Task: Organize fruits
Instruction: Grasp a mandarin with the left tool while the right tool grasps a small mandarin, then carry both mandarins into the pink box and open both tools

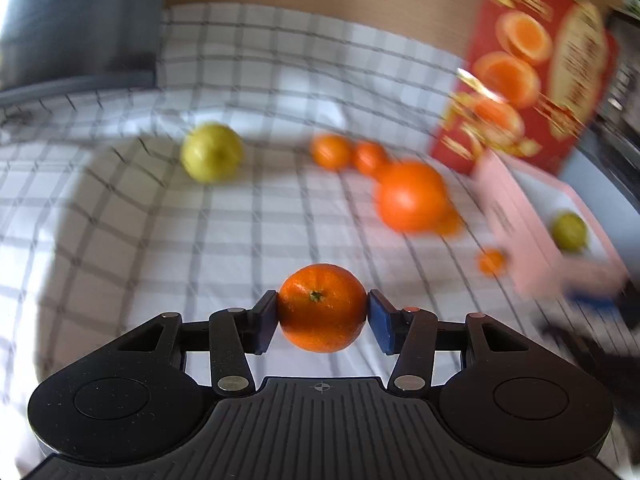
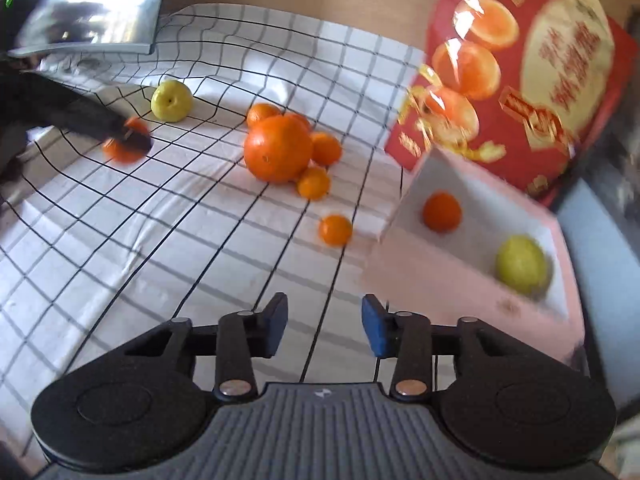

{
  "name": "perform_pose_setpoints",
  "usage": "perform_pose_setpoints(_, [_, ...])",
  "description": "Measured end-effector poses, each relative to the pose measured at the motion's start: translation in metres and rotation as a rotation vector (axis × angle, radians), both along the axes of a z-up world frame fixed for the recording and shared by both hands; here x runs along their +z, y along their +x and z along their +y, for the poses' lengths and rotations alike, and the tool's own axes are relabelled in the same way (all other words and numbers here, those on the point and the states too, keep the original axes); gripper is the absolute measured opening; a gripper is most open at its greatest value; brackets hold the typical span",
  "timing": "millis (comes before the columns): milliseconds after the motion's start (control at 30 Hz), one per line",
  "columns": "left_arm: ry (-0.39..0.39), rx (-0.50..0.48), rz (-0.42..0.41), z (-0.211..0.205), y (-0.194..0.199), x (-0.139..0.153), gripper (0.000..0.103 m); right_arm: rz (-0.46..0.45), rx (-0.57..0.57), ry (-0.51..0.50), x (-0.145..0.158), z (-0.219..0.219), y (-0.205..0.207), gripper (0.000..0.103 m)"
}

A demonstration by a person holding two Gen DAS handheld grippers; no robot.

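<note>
My left gripper [image 1: 322, 316] is shut on a mandarin [image 1: 322, 307] and holds it above the checked cloth; it shows far left in the right wrist view [image 2: 126, 140]. My right gripper [image 2: 325, 324] is open and empty, just left of the pink box [image 2: 448, 280]. The box holds a mandarin [image 2: 442, 212] and a yellow-green fruit [image 2: 522, 264]. On the cloth lie a big orange [image 2: 278, 148] with small mandarins around it [image 2: 314, 182], a lone mandarin [image 2: 335, 230] and a yellow-green fruit [image 2: 171, 101].
A red printed carton [image 2: 520, 60] stands behind the pink box [image 1: 520, 216]. A grey metal object [image 2: 100, 4] sits at the back left. The checked cloth [image 2: 160, 260] covers the table.
</note>
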State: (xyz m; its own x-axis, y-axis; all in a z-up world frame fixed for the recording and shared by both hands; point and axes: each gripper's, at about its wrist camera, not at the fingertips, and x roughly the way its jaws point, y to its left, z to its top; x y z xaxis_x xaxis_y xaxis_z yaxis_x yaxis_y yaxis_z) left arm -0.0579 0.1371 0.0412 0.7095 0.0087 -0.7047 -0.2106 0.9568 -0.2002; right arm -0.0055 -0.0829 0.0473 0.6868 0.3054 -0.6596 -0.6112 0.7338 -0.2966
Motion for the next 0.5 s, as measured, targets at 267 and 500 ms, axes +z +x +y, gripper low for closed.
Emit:
perform_pose_setpoints(267, [-0.051,-0.046,0.066,-0.026,-0.031,-0.013,0.054,-0.144,0.12,-0.26,-0.026,0.061,0.042,0.039])
perform_pose_setpoints(500, [-0.063,-0.011,0.068,-0.019,-0.033,-0.013,0.054,-0.098,0.099,-0.3,-0.04,0.073,0.064,0.038])
